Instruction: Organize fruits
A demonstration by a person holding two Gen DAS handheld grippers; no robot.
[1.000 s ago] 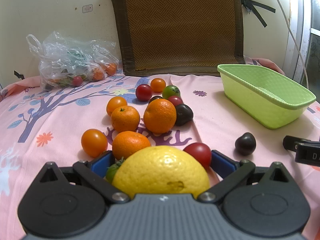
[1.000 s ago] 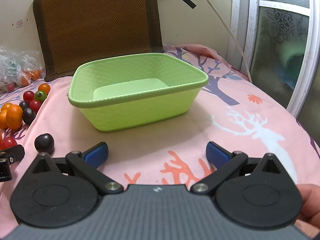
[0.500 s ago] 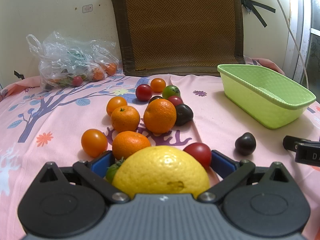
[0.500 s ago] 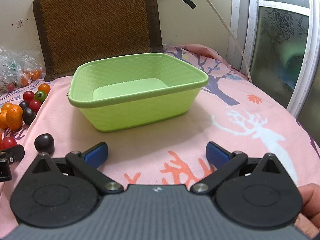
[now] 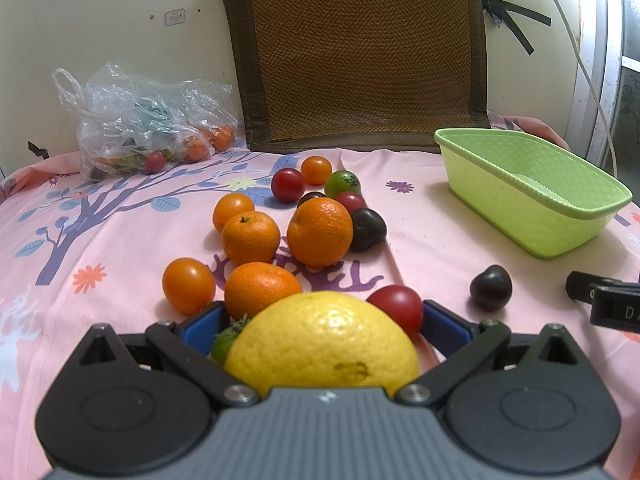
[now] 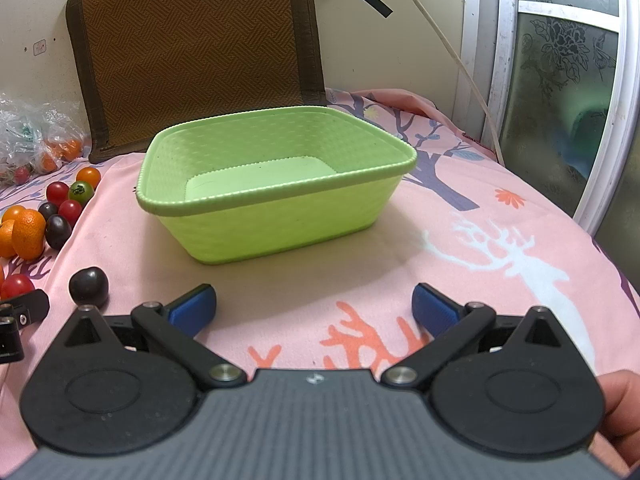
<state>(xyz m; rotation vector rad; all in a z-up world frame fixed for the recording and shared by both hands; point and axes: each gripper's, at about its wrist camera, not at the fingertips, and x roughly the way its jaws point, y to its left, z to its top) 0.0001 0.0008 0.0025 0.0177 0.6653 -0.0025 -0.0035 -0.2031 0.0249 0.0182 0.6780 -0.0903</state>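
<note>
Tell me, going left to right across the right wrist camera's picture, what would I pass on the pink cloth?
Plastic bag of fruit → loose pile of oranges and tomatoes → lone dark plum → empty green basket → white deer print → window frame.

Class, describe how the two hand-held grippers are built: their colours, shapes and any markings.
Both match: the left gripper and right gripper have a ribbed grey body with a small white mark, two round black discs, black link arms on silver pins, and blue ribbed finger pads. No cables or sleeves show on either.
</note>
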